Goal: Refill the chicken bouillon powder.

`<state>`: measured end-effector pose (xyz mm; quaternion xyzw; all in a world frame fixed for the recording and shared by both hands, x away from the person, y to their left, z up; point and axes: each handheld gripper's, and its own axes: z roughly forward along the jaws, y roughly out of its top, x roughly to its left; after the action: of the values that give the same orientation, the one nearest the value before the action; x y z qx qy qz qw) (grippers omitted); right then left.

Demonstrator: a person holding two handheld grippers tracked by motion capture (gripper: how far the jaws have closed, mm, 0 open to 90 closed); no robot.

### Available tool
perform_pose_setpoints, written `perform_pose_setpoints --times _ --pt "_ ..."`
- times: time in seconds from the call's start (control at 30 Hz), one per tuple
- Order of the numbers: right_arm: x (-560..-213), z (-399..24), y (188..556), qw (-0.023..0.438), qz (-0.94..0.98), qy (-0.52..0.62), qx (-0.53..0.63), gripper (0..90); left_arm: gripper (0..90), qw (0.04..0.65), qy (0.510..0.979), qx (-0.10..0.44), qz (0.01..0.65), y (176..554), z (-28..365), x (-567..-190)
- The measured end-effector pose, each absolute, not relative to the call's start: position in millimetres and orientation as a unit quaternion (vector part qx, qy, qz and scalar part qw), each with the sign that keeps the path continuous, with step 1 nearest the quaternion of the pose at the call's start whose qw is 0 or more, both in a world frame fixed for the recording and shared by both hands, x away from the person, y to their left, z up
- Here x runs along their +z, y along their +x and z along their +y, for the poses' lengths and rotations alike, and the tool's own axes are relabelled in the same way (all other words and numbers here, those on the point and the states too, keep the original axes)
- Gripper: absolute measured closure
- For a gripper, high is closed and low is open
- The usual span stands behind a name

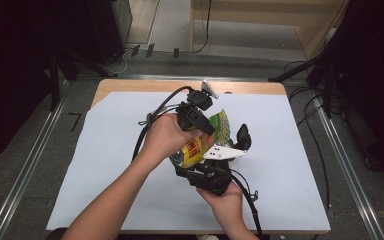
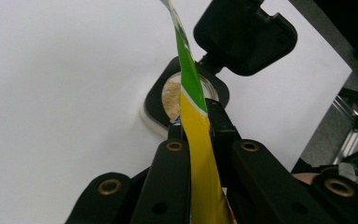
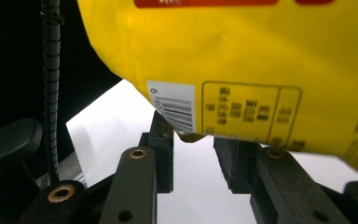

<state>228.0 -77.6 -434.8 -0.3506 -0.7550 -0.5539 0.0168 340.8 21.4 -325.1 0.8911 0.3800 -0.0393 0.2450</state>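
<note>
Yellow snack bag (image 3: 242,60) shows a barcode; left jaws pinch it, right jaws gape.

Yellow-and-green snack bag (image 1: 200,142) held aloft above the white surface (image 1: 105,165), tilted, green top edge pinched flat, barcode panel facing down.

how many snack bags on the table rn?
1: a yellow-and-green plastic snack bag, held above the white table sheet at its middle, its edge pinched in the left gripper, with the right gripper just below it. Hands could hide another.
</note>
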Motion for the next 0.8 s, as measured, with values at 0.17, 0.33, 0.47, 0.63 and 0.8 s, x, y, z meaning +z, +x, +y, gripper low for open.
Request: perform_pose_setpoints --times 0.17,0.33,0.47,0.63,0.8 --pt "-433.2 -77.4 229.4 0.013 -0.758 -0.35 -0.55 70.1 88.9 0.239 0.896 -0.04 0.372 336.3 16.4 -324.9" --pt "-432.3 -76.7 230.4 0.013 -0.756 -0.349 -0.553 70.1 88.1 0.239 0.895 -0.042 0.374 336.1 15.6 -323.6" --pt "-430.5 -76.2 231.6 0.017 -0.752 -0.348 -0.559 70.0 88.0 0.233 0.897 -0.045 0.374 338.9 15.1 -321.5" --pt "-429.6 -76.2 232.4 0.018 -0.75 -0.35 -0.561 70.0 87.9 0.232 0.896 -0.05 0.375 341.4 14.8 -321.0" --pt "-428.8 -76.0 232.7 0.022 -0.747 -0.354 -0.562 69.9 87.9 0.228 0.897 -0.055 0.375 343.9 14.5 -320.4"
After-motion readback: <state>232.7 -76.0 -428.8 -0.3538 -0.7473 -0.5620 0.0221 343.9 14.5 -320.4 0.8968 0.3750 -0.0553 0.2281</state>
